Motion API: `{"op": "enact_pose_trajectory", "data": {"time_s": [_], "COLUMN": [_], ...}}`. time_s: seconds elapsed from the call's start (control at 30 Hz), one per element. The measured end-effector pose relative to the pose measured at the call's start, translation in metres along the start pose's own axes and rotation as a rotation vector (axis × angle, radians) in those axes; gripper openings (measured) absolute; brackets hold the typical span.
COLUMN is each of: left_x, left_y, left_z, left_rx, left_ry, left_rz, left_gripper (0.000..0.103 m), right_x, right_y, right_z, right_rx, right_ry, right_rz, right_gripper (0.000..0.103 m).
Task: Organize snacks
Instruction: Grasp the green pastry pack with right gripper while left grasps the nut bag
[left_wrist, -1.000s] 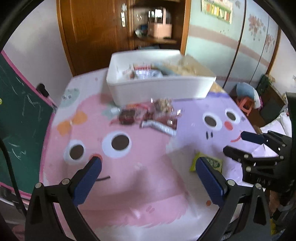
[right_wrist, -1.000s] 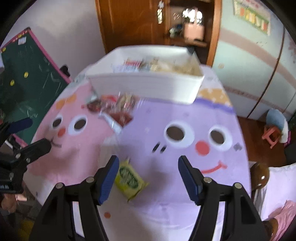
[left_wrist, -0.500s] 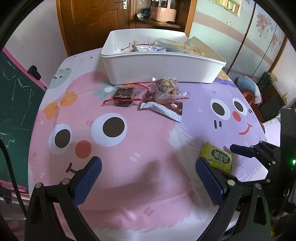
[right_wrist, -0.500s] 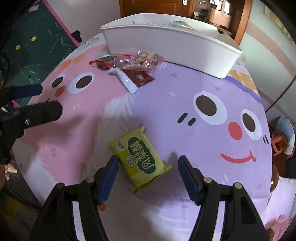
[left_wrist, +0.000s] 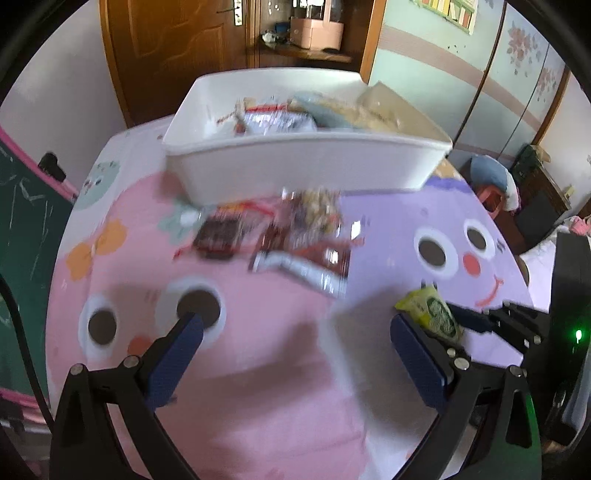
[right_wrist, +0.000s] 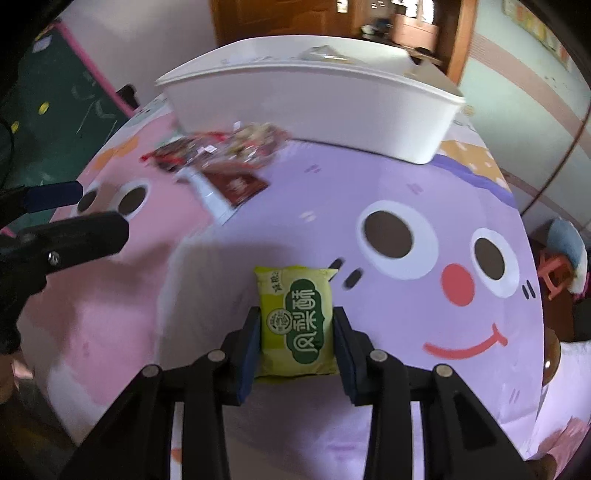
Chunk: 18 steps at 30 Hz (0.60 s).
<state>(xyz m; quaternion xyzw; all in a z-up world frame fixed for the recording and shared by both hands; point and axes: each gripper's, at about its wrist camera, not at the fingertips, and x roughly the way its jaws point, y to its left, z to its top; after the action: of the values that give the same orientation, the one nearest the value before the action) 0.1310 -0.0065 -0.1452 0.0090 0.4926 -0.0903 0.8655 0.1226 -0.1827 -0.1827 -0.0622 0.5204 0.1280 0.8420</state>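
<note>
A yellow-green snack packet (right_wrist: 295, 317) lies on the purple half of the cartoon tablecloth (right_wrist: 406, 177). My right gripper (right_wrist: 295, 314) is closing on it, and both blue pads touch its long sides. The left wrist view shows the same packet (left_wrist: 432, 314) with the right gripper (left_wrist: 476, 321) at it. My left gripper (left_wrist: 295, 323) hangs open over the pink half with nothing between its fingers; in the right wrist view the left gripper (right_wrist: 74, 210) is at the left. Several wrapped snacks (left_wrist: 288, 236) lie in front of a white bin (left_wrist: 303, 166) that holds more packets.
A green chalkboard with a pink frame (left_wrist: 22, 221) stands off the table's left edge. A small stool (left_wrist: 491, 195) and a dark cabinet sit on the floor to the right. A wooden door and shelf are behind the bin.
My right gripper has come down over the yellow-green packet and its jaws have narrowed from wide apart to touching its sides. My left gripper has shifted across the table and stays open.
</note>
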Motion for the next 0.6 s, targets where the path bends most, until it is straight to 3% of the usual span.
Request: {"op": "enact_pose_trajectory", "data": {"time_s": [0.23, 0.33, 0.6], "left_x": [0.045, 0.064, 0.117], "left_y": [-0.012, -0.019, -0.037], "left_z": [0.054, 0.067, 0.077], "left_rx": [-0.055, -0.075, -0.076], "left_ry": [0.015, 0.024, 0.107], "left_rz": [0.017, 0.065, 0.159], "left_gripper": [0.101, 0.101, 0.077], "right_x": [0.003, 0.004, 0.003], "right_y": [-0.031, -0.042, -0.049], "right_z": [0.014, 0.015, 0.015], "right_rx": [0.116, 0.152, 0.182], "right_ry": [-0.029, -0.034, -0.048], "right_rz": [-0.018, -0.016, 0.003], "right_gripper": [0.037, 0.037, 0.037]}}
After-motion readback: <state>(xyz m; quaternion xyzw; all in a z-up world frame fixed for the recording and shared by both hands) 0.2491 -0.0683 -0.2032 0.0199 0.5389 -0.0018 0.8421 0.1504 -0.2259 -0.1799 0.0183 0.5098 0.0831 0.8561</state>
